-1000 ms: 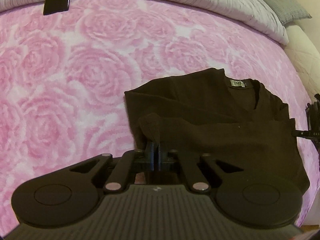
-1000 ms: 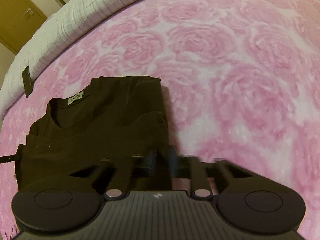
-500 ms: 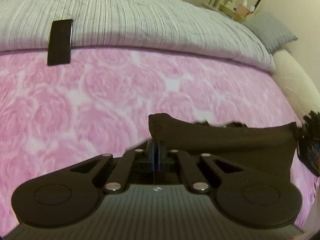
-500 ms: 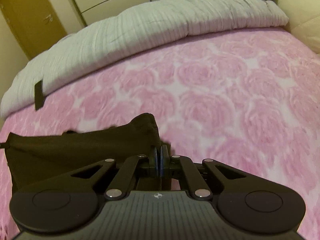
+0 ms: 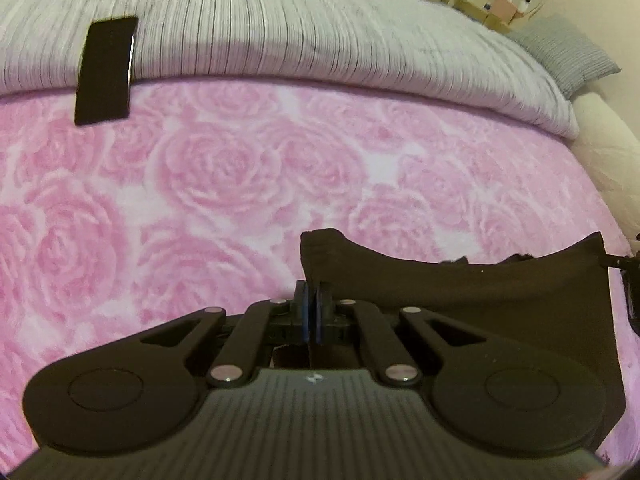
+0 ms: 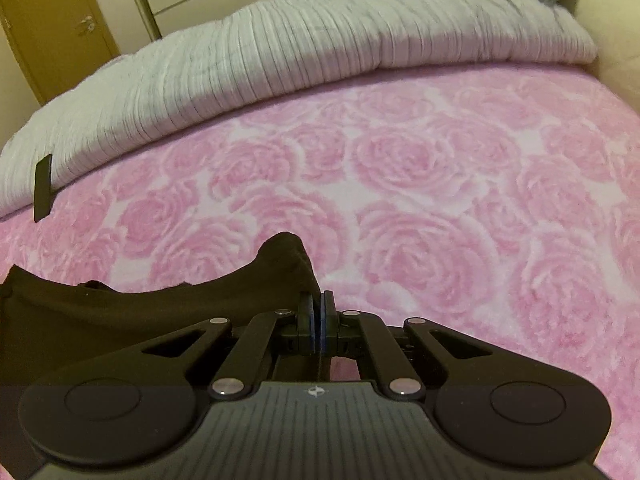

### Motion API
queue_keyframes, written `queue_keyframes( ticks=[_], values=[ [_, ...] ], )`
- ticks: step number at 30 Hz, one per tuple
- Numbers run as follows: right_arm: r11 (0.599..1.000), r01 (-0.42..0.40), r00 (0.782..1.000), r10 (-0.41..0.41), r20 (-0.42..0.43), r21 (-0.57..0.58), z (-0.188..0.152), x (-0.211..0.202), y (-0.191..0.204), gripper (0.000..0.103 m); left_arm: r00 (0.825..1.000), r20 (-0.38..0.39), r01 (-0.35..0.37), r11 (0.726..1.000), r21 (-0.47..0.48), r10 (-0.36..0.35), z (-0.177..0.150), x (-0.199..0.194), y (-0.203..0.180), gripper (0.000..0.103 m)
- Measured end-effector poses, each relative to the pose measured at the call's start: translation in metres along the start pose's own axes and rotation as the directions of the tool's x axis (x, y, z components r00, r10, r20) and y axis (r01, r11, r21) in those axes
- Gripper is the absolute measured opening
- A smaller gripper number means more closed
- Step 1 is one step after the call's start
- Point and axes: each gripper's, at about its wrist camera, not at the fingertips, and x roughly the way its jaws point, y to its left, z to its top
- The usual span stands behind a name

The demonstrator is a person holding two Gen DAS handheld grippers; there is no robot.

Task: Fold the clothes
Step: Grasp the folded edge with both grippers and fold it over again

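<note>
A dark brown shirt (image 5: 480, 288) hangs stretched between both grippers above the pink rose-patterned blanket (image 5: 240, 184). My left gripper (image 5: 311, 300) is shut on the shirt's left corner, which bunches up just past the fingers. In the right wrist view the same shirt (image 6: 140, 312) spreads to the left, and my right gripper (image 6: 318, 308) is shut on its right corner. The lower part of the shirt is hidden behind the gripper bodies. The other gripper's edge (image 5: 630, 280) shows at the far right of the left wrist view.
A grey striped duvet (image 5: 280, 28) is bunched along the far side of the bed, with a black phone-like slab (image 5: 105, 70) leaning on it. A grey pillow (image 5: 568, 56) and cream headboard lie to the right. A wardrobe and brown door (image 6: 52, 28) stand behind.
Both grippers have lifted the shirt's near edge off the blanket and tilted up; the shirt, flat a second ago, now hangs taut between them, and the duvet and room have come into view.
</note>
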Motion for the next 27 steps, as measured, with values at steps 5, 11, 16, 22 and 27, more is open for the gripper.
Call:
queue_keyframes(
  ticks=[5, 11, 16, 22, 27],
  values=[
    [1.0, 0.014, 1.0, -0.014, 0.007, 0.01, 0.001, 0.007, -0.001, 0.001, 1.0, -0.009, -0.021, 1.0, -0.02, 0.021, -0.001, 0.009, 0.008, 0.001],
    [0.999, 0.037, 0.998, -0.035, -0.047, 0.022, -0.005, 0.038, -0.003, 0.003, 0.994, -0.065, -0.092, 0.995, -0.035, 0.09, -0.011, 0.044, 0.008, 0.007],
    [0.997, 0.063, 0.996, -0.06, -0.067, 0.043, -0.01, 0.03, -0.007, 0.02, 0.988, -0.065, -0.142, 0.989, -0.05, 0.139, -0.034, 0.02, 0.012, 0.024],
    [1.0, 0.029, 0.996, -0.03, -0.084, -0.009, -0.042, -0.028, 0.019, 0.021, 0.991, -0.059, -0.12, 0.991, 0.052, 0.123, -0.074, -0.047, -0.022, 0.025],
    [0.989, -0.121, 0.976, 0.103, -0.191, -0.083, -0.106, -0.061, 0.085, 0.022, 0.989, -0.141, -0.006, 0.978, 0.208, 0.036, -0.122, -0.064, -0.067, 0.025]
  ],
)
